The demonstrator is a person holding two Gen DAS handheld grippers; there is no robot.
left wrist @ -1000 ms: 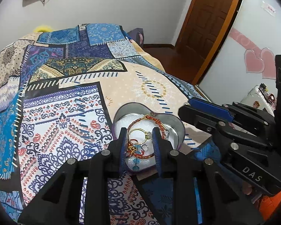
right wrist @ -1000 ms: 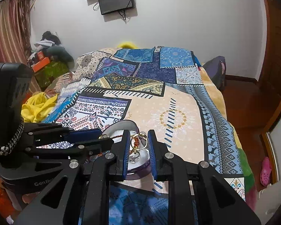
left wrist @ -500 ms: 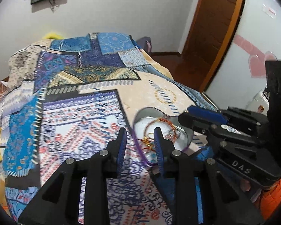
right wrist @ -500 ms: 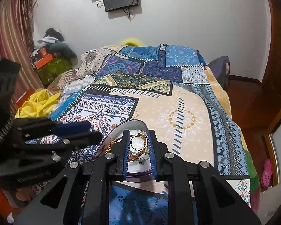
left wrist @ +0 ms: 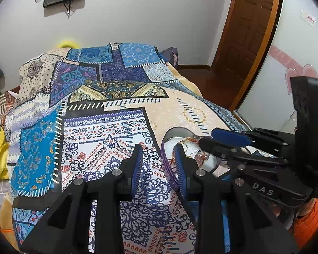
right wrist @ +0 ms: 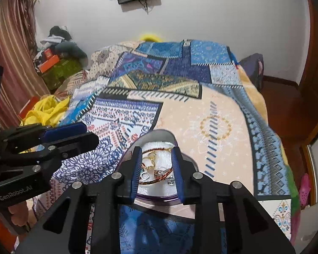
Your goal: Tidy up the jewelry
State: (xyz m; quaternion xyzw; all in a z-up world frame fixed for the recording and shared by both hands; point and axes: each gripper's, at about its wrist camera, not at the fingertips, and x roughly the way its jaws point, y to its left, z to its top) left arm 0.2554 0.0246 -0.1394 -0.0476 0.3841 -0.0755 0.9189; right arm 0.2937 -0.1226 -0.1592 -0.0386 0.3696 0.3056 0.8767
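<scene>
Fingers (right wrist: 176,158) of your right gripper (right wrist: 156,158) hang parted, empty, over the tin (right wrist: 159,194); left gripper (left wrist: 158,160) likewise empty; pick one ring (right wrist: 150,155) next.

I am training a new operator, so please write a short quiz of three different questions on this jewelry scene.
1. True or false: the heart-shaped tin stands on the patterned bedspread.
2. Which gripper frames the tin between its fingers: A) the left gripper, B) the right gripper?
3. Fill in: neither gripper holds jewelry; the jaws of both are ____.

Key
1. True.
2. B. The gold ring and braided bracelet show between its fingers; the left gripper hangs over bedspread beside the tin.
3. Open.
</scene>
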